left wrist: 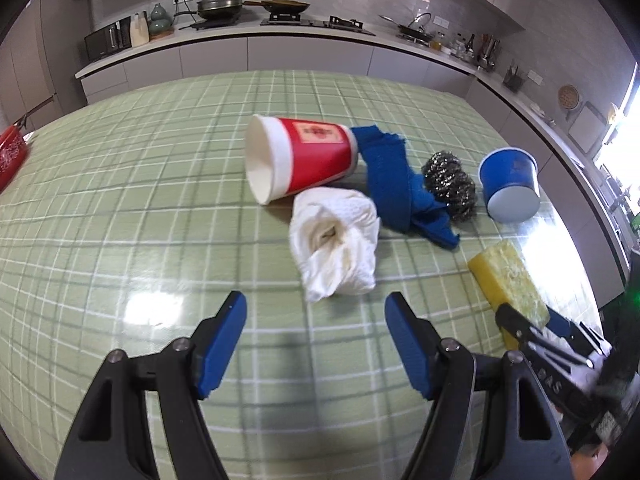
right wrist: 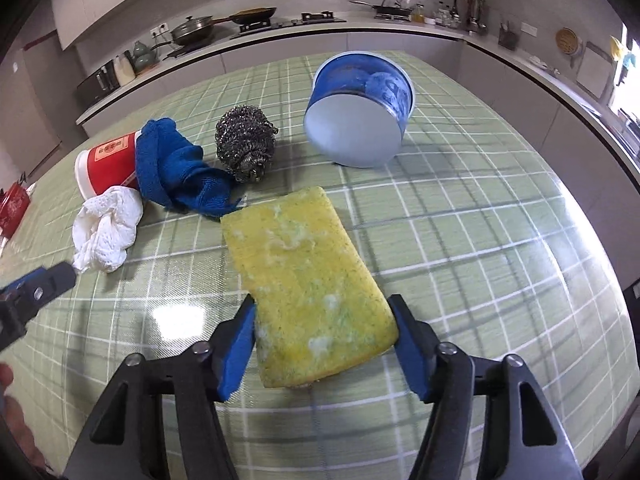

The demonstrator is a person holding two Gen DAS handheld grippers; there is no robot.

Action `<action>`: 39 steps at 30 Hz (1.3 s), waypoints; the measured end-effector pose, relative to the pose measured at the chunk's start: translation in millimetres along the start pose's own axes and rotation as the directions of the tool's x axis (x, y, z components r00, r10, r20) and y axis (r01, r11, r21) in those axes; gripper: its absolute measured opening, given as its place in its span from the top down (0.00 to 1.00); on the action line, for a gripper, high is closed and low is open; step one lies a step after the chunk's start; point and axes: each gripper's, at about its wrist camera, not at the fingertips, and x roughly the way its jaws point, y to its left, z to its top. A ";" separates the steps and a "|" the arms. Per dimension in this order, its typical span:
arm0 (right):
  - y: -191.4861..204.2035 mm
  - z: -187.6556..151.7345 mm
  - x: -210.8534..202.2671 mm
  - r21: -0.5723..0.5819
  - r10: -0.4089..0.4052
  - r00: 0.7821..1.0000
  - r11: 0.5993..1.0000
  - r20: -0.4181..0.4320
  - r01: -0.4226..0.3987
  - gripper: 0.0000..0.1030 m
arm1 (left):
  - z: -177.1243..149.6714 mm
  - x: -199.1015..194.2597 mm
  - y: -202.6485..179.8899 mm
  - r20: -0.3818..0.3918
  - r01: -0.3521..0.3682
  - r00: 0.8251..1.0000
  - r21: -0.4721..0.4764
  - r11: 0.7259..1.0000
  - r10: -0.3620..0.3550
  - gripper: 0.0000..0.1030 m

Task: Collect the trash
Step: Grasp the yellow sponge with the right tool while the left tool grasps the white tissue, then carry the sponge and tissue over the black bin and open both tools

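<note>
On the green checked tablecloth point(left wrist: 120, 200) lie a crumpled white paper towel point(left wrist: 336, 244), a red paper cup point(left wrist: 300, 158) on its side, a blue cloth point(left wrist: 394, 184), a steel wool scrubber point(left wrist: 450, 184), an overturned blue cup point(left wrist: 510, 186) and a yellow sponge point(left wrist: 508, 278). My left gripper point(left wrist: 316, 312) is open just short of the paper towel. My right gripper point(right wrist: 322, 316) has its blue pads on both sides of the sponge point(right wrist: 308, 276), touching or nearly touching it. In the right wrist view the towel point(right wrist: 106, 234), red cup point(right wrist: 106, 162), cloth point(right wrist: 176, 172), scrubber point(right wrist: 245, 142) and blue cup point(right wrist: 358, 110) lie beyond.
A red object point(left wrist: 10, 152) sits at the table's left edge. A kitchen counter point(left wrist: 248, 40) with pans, a kettle and bottles runs behind the table. The right gripper also shows in the left wrist view point(left wrist: 532, 328), and the left gripper's finger shows in the right wrist view point(right wrist: 48, 280).
</note>
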 end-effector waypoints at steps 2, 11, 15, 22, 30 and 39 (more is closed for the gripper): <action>-5.5 1.2 -1.1 -0.005 0.020 1.000 1.000 0.002 -0.020 0.43 | 3.7 6.5 -3.7 -0.006 -0.007 1.000 -0.010 1.000 0.007 0.26; -21.3 1.1 -4.5 0.017 0.051 0.999 0.999 0.007 -0.051 0.43 | 19.1 34.2 -14.9 -0.012 -0.008 1.000 -0.031 0.999 0.007 0.26; -17.9 0.8 -3.1 0.005 0.054 0.999 0.999 0.002 -0.054 0.43 | 18.4 41.9 -13.6 -0.015 0.037 0.999 -0.052 0.998 -0.038 0.30; -21.0 5.4 -0.8 0.009 0.072 0.997 0.997 0.002 -0.072 0.39 | 15.5 39.6 -9.4 -0.010 0.071 0.997 -0.087 0.994 -0.072 0.60; -20.7 6.5 -1.4 -0.004 0.091 0.996 0.996 0.012 -0.091 0.45 | -2.3 12.3 -4.9 0.008 0.108 0.994 -0.081 0.991 -0.108 0.66; -44.6 1.9 -24.4 0.020 0.126 0.991 0.992 0.050 -0.127 0.47 | -16.6 -16.9 -28.5 0.017 0.157 0.988 -0.037 0.987 -0.156 0.66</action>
